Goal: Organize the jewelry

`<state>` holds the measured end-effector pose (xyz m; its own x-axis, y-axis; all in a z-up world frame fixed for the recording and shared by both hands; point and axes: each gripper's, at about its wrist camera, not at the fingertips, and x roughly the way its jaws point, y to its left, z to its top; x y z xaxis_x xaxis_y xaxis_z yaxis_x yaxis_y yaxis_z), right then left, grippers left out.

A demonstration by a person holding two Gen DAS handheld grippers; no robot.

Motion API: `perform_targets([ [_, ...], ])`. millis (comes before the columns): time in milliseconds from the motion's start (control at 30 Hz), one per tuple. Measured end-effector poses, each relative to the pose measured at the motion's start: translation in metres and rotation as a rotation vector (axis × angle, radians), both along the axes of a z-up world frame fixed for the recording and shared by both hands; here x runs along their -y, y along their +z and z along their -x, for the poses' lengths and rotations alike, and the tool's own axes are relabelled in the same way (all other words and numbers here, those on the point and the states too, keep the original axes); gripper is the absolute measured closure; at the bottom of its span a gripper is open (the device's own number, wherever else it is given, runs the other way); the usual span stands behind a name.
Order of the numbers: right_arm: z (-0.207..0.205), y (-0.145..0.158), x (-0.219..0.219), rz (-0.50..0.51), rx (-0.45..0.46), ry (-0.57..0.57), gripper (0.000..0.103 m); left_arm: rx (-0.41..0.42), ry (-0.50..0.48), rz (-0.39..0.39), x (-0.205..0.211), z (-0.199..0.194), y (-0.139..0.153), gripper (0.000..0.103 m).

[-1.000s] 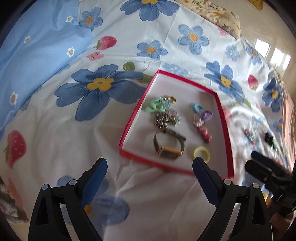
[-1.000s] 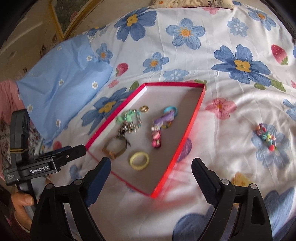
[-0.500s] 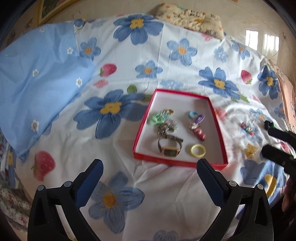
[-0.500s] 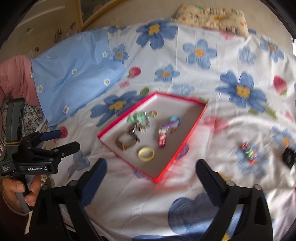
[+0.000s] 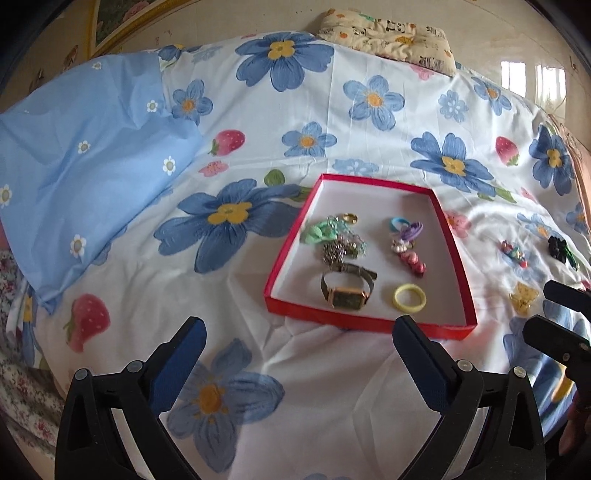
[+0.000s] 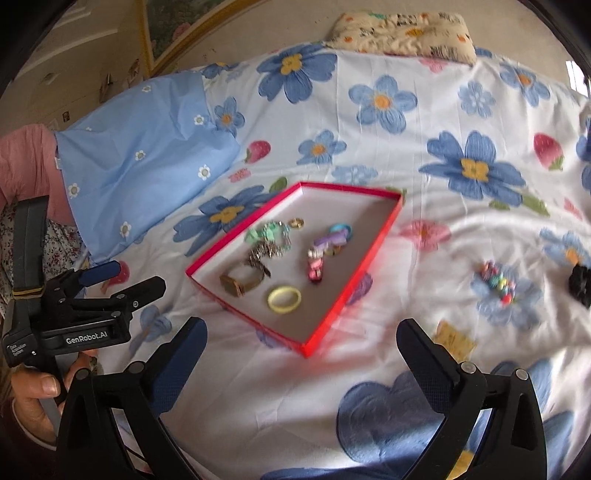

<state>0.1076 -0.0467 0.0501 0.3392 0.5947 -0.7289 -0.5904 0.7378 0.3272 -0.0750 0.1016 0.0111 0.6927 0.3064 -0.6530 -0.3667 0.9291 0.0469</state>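
Bed (image 5: 332,110) under flowered sheet, blue pillow (image 5: 81,162) at left, framed picture (image 6: 177,26) on beige wall, window reflections (image 5: 532,81) at right.

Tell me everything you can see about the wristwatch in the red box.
The wristwatch has a rectangular gold-toned case with a dark face and a brownish band that looks like metal mesh, curled into a loop behind it. It lies flat on the pale floor of the red box, near the front edge, left of the yellow ring. The band's far end seems to touch the silvery jewelry pile. No tool touches it.
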Motion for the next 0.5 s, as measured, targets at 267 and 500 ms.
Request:
perform_targets([
  [267, 0.0047, -0.0061, 0.0043, 0.001, 0.006, 0.002, 0.000, -0.014, -0.002, 0.018, -0.0031, -0.0006, -0.0053, 0.001],
  [500, 0.0106, -0.0106, 0.0028, 0.019, 0.025, 0.008, 0.000, -0.008, 0.000, -0.005, 0.0024, 0.0049, -0.0081, 0.001],
])
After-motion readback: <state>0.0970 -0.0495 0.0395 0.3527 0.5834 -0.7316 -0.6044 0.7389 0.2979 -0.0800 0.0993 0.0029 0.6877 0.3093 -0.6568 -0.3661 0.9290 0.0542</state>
